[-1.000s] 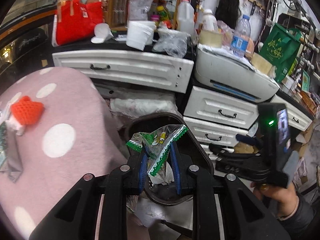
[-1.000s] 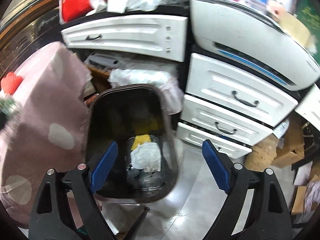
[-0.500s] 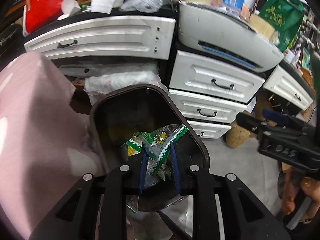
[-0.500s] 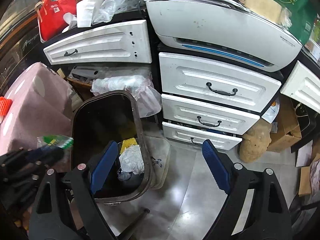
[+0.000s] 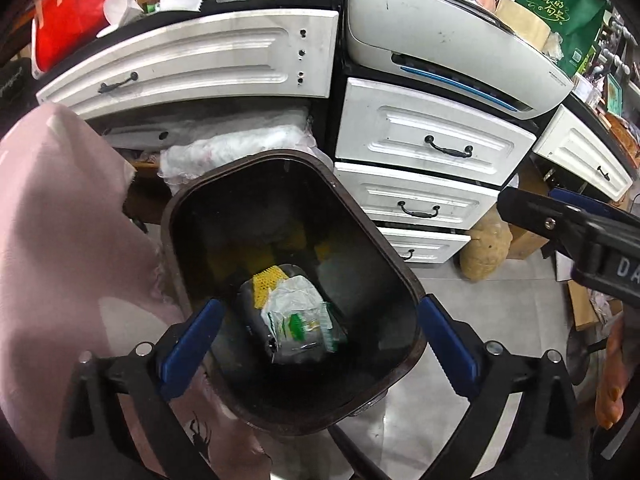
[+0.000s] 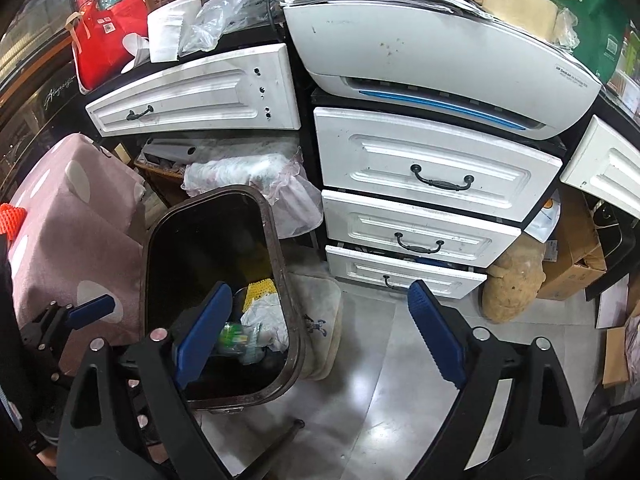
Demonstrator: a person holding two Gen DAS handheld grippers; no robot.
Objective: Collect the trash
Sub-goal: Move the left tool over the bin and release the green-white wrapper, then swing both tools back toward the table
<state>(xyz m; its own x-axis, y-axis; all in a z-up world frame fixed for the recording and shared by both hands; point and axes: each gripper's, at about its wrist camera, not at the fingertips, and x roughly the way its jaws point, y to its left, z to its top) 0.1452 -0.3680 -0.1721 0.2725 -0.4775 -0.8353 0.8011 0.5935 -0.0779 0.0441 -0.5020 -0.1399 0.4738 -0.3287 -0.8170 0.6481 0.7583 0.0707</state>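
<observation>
A dark brown trash bin [image 5: 404, 276] stands on the floor below me. The green and clear wrapper [image 5: 306, 326] lies inside it on white crumpled paper [image 5: 292, 296] and yellow mesh [image 5: 268, 280]. My left gripper [image 5: 320, 340] is open and empty above the bin's mouth. My right gripper [image 6: 320, 336] is open and empty, to the right of the bin [image 6: 280, 256], over the floor. The wrapper in the bin also shows in the right wrist view [image 6: 236, 338]. The right gripper's body shows at the right edge of the left wrist view [image 5: 580, 232].
A pink dotted tablecloth [image 5: 60, 248] hangs left of the bin, with an orange mesh piece [image 6: 10, 218] on the table. White drawers [image 6: 432, 172] and a printer [image 6: 432, 52] stand behind. A brown sack [image 6: 512, 284] and cardboard boxes [image 6: 572, 264] sit on the grey floor at right.
My left gripper has opened and let go of the green wrapper, which has dropped into the bin. The right gripper has stayed open beside the bin.
</observation>
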